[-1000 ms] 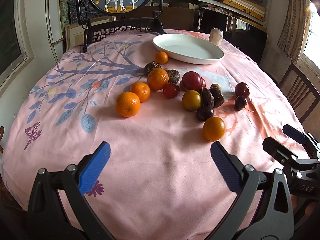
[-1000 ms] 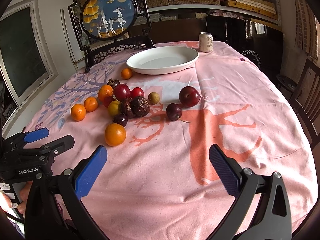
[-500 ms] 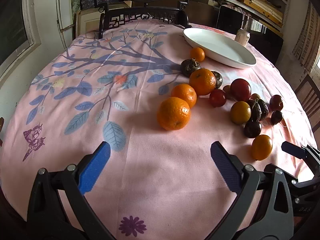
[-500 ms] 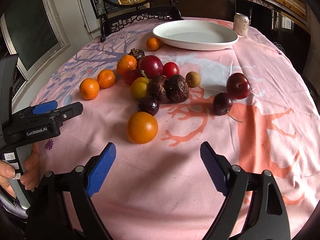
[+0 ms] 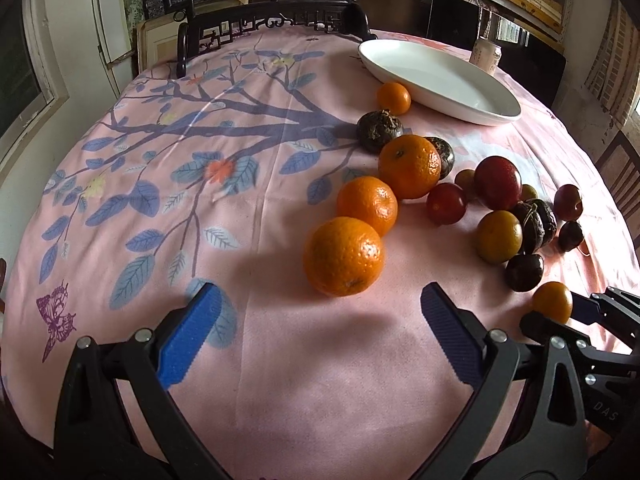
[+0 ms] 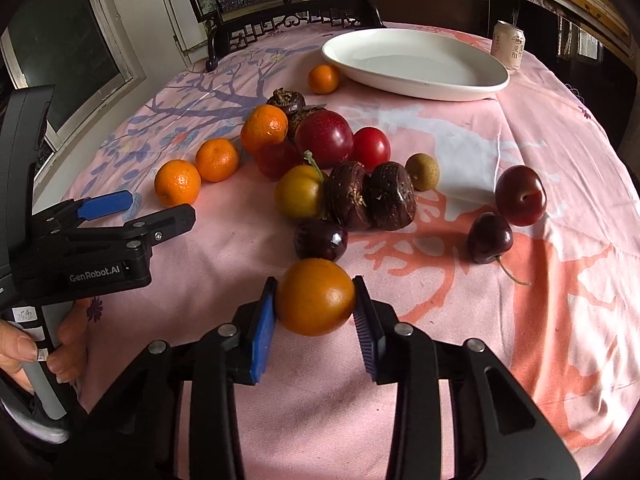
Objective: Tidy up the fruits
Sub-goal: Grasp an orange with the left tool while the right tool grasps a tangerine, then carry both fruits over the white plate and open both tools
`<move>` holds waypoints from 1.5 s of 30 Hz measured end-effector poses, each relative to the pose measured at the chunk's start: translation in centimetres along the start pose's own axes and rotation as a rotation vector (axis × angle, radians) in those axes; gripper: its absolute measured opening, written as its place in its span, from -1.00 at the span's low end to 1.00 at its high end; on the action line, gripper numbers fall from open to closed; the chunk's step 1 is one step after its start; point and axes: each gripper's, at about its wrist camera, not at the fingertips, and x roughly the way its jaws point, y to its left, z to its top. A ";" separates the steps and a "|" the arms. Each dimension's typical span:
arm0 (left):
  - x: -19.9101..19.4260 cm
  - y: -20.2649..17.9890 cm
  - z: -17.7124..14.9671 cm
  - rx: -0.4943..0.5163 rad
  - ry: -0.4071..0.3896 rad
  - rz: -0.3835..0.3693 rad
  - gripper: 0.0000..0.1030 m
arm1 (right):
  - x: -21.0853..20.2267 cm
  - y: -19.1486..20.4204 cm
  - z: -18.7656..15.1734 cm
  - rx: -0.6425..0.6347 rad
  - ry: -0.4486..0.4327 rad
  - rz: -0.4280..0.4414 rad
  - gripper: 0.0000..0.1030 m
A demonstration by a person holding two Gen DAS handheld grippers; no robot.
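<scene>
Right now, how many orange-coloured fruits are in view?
5: one fruit in the right gripper, jaws just closed; three mandarins left of the pile; a small orange beside the plate. Others may hide.

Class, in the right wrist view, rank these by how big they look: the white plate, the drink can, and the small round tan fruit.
Largest to smallest:
1. White plate
2. Drink can
3. Tan fruit, though it looks close to the can, and lies nearer the camera, so their real order is unsure.

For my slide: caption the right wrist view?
Right tongs close on an orange fruit; white plate waits empty beyond.
</scene>
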 end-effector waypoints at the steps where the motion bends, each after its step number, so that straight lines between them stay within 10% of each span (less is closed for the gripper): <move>1: 0.2 -0.1 0.2 0.007 0.000 0.007 0.94 | -0.2 -0.4 -0.3 0.012 -0.004 0.016 -0.28; 7: 1.5 -1.0 1.0 0.031 0.022 0.031 0.38 | -1.7 -2.8 -1.5 0.063 -0.032 0.034 -0.28; 10: 1.4 -1.7 1.3 0.052 0.011 0.024 -0.21 | -2.4 -4.0 -1.8 0.083 -0.045 0.030 -0.28; 19: -1.4 -2.0 2.4 0.074 -0.029 -0.025 -0.22 | -5.4 -6.3 0.6 0.079 -0.128 0.065 -0.28; 26: -3.1 -4.6 9.4 0.128 -0.110 -0.082 -0.22 | -6.5 -6.6 7.4 -0.011 -0.281 -0.009 -0.28; 41: 11.0 -11.6 20.9 0.130 0.073 -0.139 -0.19 | 5.2 -11.2 17.3 0.005 -0.126 -0.091 -0.27; 45: 10.7 -11.2 20.9 0.088 0.042 -0.153 0.40 | 5.5 -11.5 17.4 0.003 -0.121 -0.108 -0.19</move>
